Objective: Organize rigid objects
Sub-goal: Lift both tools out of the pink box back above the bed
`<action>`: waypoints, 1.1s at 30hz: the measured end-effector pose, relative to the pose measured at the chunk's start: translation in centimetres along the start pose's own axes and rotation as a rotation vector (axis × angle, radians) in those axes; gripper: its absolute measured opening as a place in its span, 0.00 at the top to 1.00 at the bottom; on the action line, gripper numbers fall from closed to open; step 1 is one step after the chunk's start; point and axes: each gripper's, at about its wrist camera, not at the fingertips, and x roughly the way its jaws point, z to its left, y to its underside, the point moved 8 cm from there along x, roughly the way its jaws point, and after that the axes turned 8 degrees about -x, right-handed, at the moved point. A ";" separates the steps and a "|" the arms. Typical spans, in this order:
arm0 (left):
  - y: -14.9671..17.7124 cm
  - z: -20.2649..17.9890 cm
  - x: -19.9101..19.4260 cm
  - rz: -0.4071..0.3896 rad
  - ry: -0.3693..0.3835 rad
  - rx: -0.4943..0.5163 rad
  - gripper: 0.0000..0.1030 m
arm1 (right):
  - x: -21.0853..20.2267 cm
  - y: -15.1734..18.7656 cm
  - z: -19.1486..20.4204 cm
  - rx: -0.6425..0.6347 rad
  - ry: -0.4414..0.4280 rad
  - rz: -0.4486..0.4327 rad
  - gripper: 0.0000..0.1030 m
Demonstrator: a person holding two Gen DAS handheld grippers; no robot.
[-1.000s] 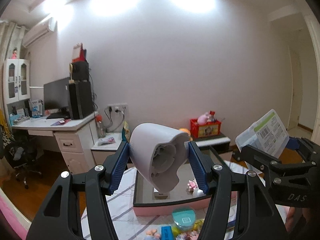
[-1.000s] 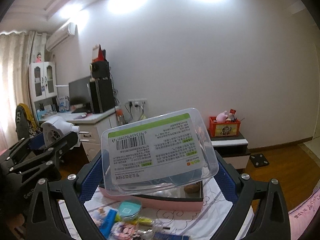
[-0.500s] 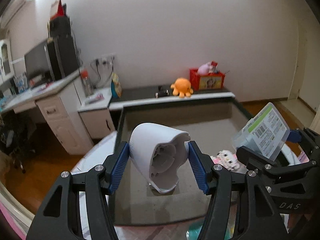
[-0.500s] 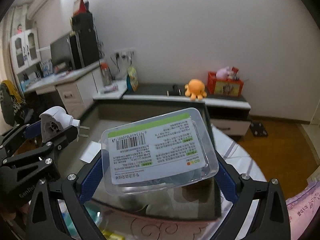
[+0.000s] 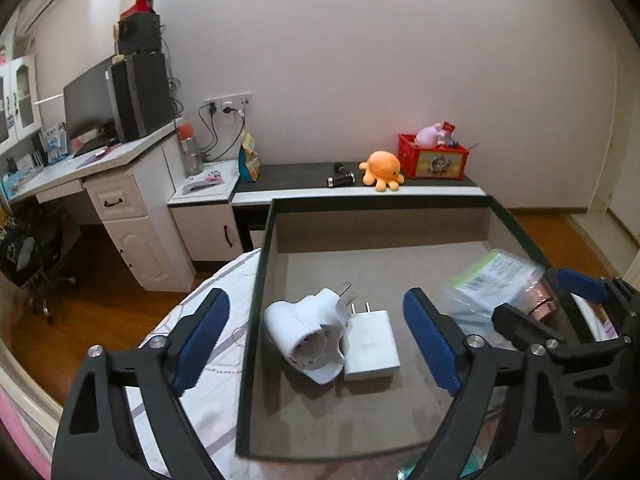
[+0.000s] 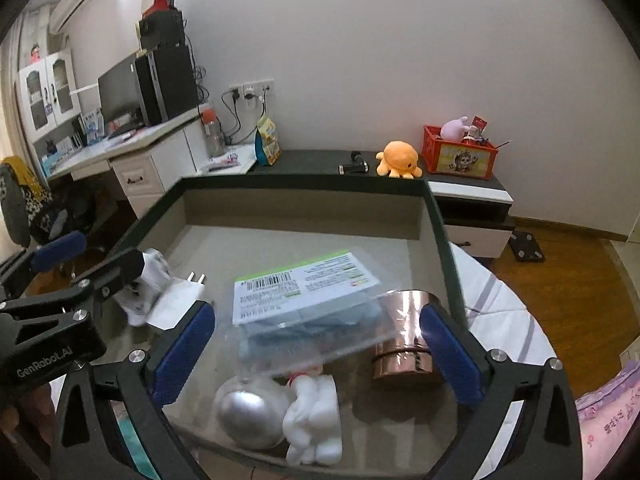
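With both adapter (image 5: 310, 336) and clear box (image 6: 308, 300) released, left gripper (image 5: 320, 340) and right gripper (image 6: 316, 348), jaws just spread, should be withdrawn straight back.

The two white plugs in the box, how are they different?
The socket adapter is rounded and bulgy with round holes on its end; the charger is a flat, thin block. The socket adapter has thick, angled prongs; the charger has two slim, straight ones. Both are white, lie touching side by side on the box floor, prongs pointing towards the far wall.
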 end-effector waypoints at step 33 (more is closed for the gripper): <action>4.5 -0.6 -34.7 -0.513 -0.015 0.002 0.00 | -31.1 4.9 6.4 -0.022 0.076 -0.486 0.00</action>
